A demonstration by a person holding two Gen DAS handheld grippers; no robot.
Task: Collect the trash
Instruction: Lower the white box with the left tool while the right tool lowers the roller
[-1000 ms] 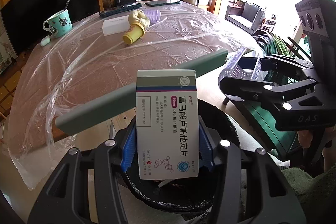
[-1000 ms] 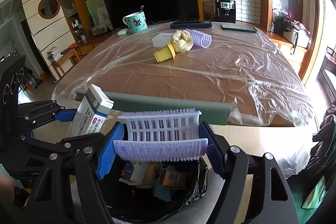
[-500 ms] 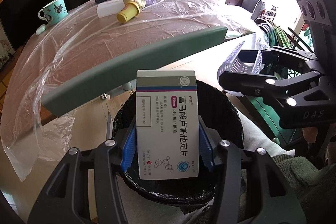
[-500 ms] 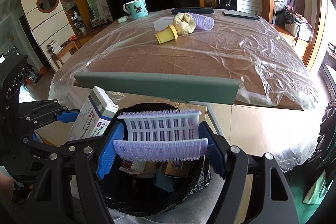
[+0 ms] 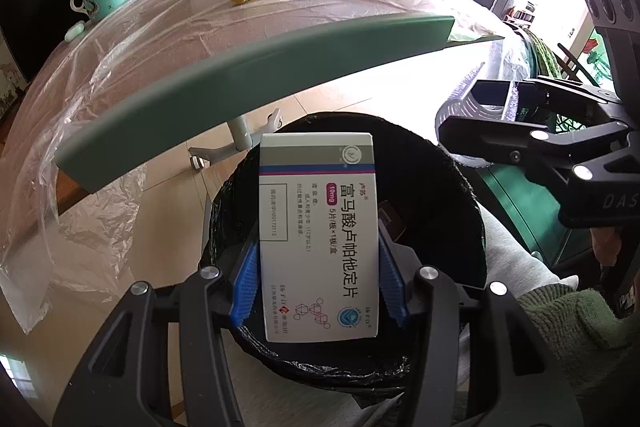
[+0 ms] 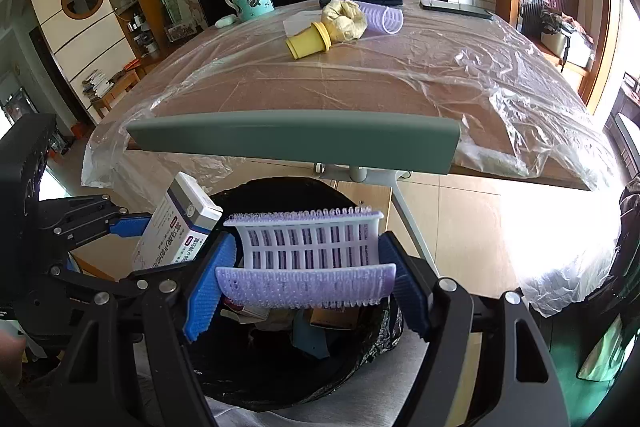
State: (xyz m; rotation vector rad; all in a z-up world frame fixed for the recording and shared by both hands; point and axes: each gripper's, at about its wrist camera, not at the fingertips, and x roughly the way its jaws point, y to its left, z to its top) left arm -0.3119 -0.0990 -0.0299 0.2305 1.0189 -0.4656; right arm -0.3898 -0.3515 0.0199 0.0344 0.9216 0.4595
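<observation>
Medicine box [image 5: 318,239]: white, grey top band, thin blue and magenta stripes, dark print, magenta dose label. Hair roller [image 6: 308,263]: pale lilac, white ribbed grid. Gripper pads [image 6: 208,291]: blue, on black frames. Bin liner [image 5: 436,179]: black. Mug [image 6: 250,1] at table's far left corner: teal, dark motif. Yellow cap [image 6: 308,43], cream crumpled wad [image 6: 346,19]. Table [image 6: 280,79]: brown under clear film.

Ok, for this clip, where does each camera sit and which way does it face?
Left wrist: on the left tongs, looking down along them at the medicine box they grip over the black bin; a sleeve shows lower right.
Right wrist: on the right tongs, looking down along them at the purple hair roller they grip over the bin; no body part clearly shows.
Shared: bin, table, teal mug, and each other's tongs.
</observation>
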